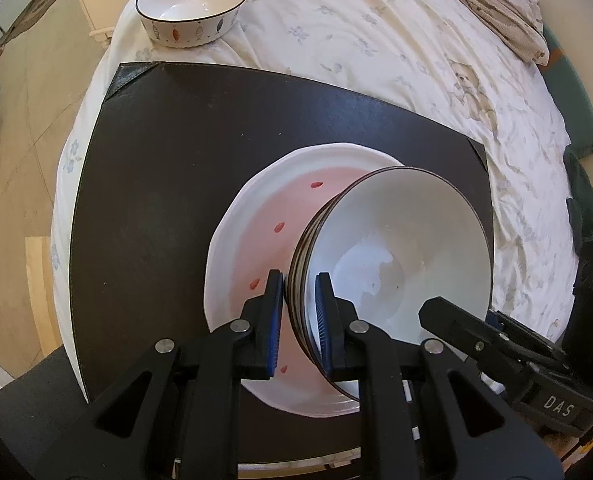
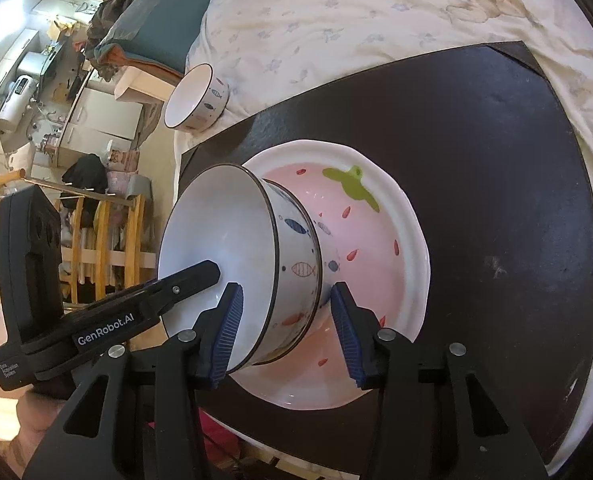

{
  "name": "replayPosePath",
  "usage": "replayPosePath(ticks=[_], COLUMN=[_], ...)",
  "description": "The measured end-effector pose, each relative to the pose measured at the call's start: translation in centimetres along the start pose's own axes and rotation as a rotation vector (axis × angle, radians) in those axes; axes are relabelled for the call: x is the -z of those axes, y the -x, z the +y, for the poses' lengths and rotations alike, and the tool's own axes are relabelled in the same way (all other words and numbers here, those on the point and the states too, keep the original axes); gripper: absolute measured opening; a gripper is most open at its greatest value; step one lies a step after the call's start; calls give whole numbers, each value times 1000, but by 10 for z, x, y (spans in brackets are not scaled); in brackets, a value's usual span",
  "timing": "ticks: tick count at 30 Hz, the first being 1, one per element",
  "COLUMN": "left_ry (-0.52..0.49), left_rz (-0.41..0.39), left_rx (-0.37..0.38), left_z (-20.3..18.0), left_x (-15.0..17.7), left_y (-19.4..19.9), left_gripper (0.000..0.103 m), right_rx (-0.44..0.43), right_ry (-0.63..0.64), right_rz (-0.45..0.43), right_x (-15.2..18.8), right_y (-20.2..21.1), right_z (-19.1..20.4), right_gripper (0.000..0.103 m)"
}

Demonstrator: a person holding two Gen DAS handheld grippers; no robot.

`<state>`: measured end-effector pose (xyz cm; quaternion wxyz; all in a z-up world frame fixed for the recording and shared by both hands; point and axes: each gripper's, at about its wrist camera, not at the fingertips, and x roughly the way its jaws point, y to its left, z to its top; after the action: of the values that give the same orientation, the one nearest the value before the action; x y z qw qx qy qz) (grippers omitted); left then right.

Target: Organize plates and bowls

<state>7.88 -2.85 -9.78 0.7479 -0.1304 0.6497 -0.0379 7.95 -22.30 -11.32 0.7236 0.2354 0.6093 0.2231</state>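
Bowl (image 1: 396, 252) tilted inside pink plate (image 1: 256, 236) on dark mat (image 1: 168, 168) atop bed (image 1: 376, 32). Left hand-held gripper (image 1: 299, 316) pinching bowl's rim; right hand-held gripper (image 2: 286, 332) open, straddling bowl's wall. Second bowl (image 1: 192, 6) well apart on bed.

The left tool (image 1: 299, 304) has its fingers drawn close, one on each side of the bowl (image 1: 396, 256) rim, seemingly clamping it. The right tool (image 2: 286, 328) reaches in from the opposite side with fingers spread wide, one inside the bowl, the other outside; whether either pad touches is unclear.
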Motion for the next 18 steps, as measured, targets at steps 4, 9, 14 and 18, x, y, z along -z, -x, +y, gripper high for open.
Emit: replayPosePath(ticks=[4, 9, 14, 18], left_ry=[1, -16, -49, -74], left_rz=[2, 4, -23, -55], left_rx=[-4, -24, -55, -114], left_z=[-2, -8, -11, -13], left_x=[-7, -11, -11, -9], left_y=[-2, -3, 3, 14], left_gripper=[13, 13, 14, 33], right_rx=[-16, -21, -9, 40], right_ry=[-26, -47, -37, 9], right_rz=[-12, -10, -11, -32], right_x=[-5, -12, -12, -11], right_y=[1, -2, 0, 3], right_z=[-6, -12, -11, -3], right_gripper=[48, 48, 50, 50])
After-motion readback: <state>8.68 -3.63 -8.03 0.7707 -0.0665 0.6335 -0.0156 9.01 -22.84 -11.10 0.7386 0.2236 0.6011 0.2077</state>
